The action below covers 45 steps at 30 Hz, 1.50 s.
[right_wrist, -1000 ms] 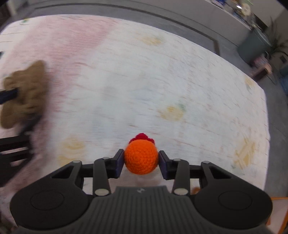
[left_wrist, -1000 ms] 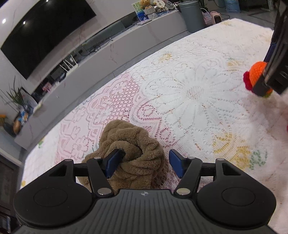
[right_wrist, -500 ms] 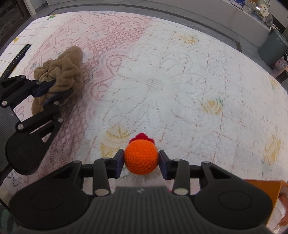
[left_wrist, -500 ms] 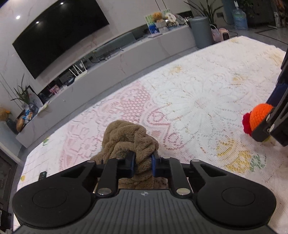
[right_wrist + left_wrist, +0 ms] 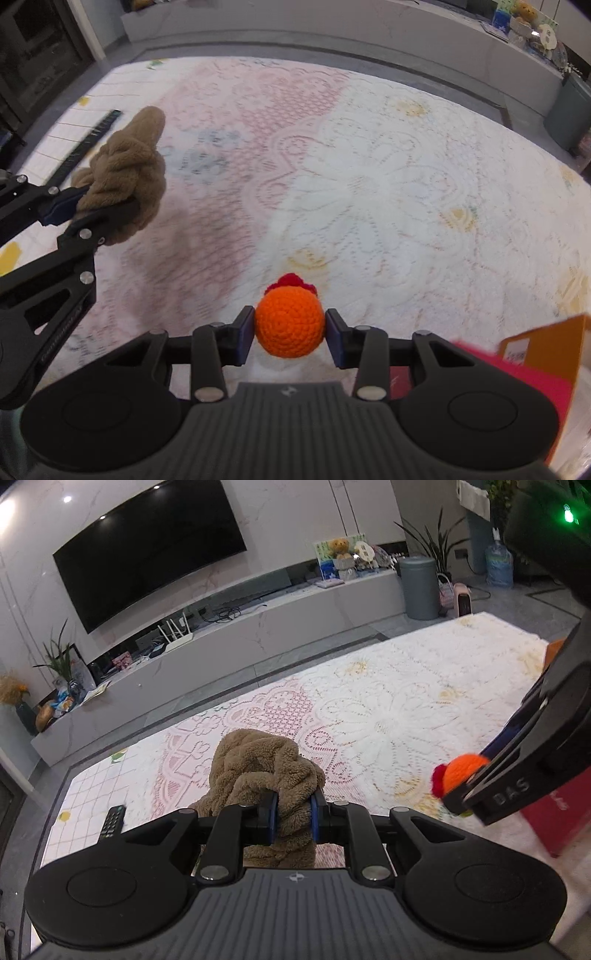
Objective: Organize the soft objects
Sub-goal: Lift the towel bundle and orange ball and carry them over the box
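Step in hand: carrying, both loads up off lace cloth (image 5: pixel 388 177). L gripper (image 5: pixel 292 818) clenched on brown plush (image 5: pixel 264 766), pads sunk into fleece. R gripper (image 5: pixel 290 336) clamped on orange ball (image 5: pixel 290 326), red tuft in front. Red/orange box (image 5: pixel 532 369) at lower right edge, near R. Next, prob.: over to box, above opening, then release; plush floppy, may snag rim.

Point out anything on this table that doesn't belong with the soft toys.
A black remote control lies near the table's left corner, a hard item among soft things. The brown plush and the orange crochet ball are each held in tongs, nothing spilled.
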### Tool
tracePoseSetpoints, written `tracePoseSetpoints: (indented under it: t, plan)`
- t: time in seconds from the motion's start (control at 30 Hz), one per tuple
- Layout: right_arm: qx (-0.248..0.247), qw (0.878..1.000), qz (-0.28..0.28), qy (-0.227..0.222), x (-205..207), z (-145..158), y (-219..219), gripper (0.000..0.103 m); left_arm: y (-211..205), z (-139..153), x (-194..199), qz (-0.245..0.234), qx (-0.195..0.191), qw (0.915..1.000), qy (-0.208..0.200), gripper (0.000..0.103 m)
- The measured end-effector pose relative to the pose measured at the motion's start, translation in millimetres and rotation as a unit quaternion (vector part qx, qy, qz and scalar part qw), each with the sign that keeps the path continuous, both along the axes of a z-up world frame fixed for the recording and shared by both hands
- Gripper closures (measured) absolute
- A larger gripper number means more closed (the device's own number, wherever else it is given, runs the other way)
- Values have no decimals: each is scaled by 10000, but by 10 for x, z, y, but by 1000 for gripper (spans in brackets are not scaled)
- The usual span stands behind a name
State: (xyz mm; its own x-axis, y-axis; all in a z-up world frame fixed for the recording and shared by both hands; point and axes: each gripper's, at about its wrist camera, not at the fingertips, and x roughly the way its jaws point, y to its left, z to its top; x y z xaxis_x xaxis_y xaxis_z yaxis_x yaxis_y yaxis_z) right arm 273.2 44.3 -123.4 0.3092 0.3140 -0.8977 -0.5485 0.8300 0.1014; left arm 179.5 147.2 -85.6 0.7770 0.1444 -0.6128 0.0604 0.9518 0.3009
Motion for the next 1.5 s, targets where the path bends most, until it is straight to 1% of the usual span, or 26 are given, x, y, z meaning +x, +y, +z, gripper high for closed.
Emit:
tracePoseSetpoints:
  t: [0.1, 0.17, 0.27, 0.47, 0.7, 0.77, 0.93, 1.23, 1.5]
  plan:
    - [236, 9997, 53, -68, -183, 74, -25, 63, -28, 63, -164, 45, -78, 10000, -13, 84]
    - [333, 9993, 75, -151, -317, 116, -42, 63, -40, 89, -271, 104, -178, 9998, 29, 84]
    - [453, 9988, 55, -156, -521, 136, -71, 63, -74, 108, -452, 130, -318, 9994, 77, 84]
    - [605, 9977, 8, -293, -935, 163, -165, 63, -191, 127, -772, 151, -518, 9985, 90, 84]
    - [778, 9950, -214, -596, -1402, 238, -348, 63, -312, 194, -1088, 111, -747, 9971, 80, 84]
    - [787, 9941, -285, -689, -1522, 249, -411, 63, -369, 196, -1152, 78, -797, 9968, 90, 84]
    - [627, 9930, -356, -935, -1774, 222, -537, 63, -501, 175, -1315, -77, -915, 9957, 134, 84]
    - [714, 9905, -616, -1004, -2039, 180, -955, 63, -810, 161, -1534, -357, -982, 9945, 91, 84]
    - [928, 9848, -912, -1148, -2153, 259, -1413, 63, -1218, 323, -1633, -719, -809, 9940, -136, 84]
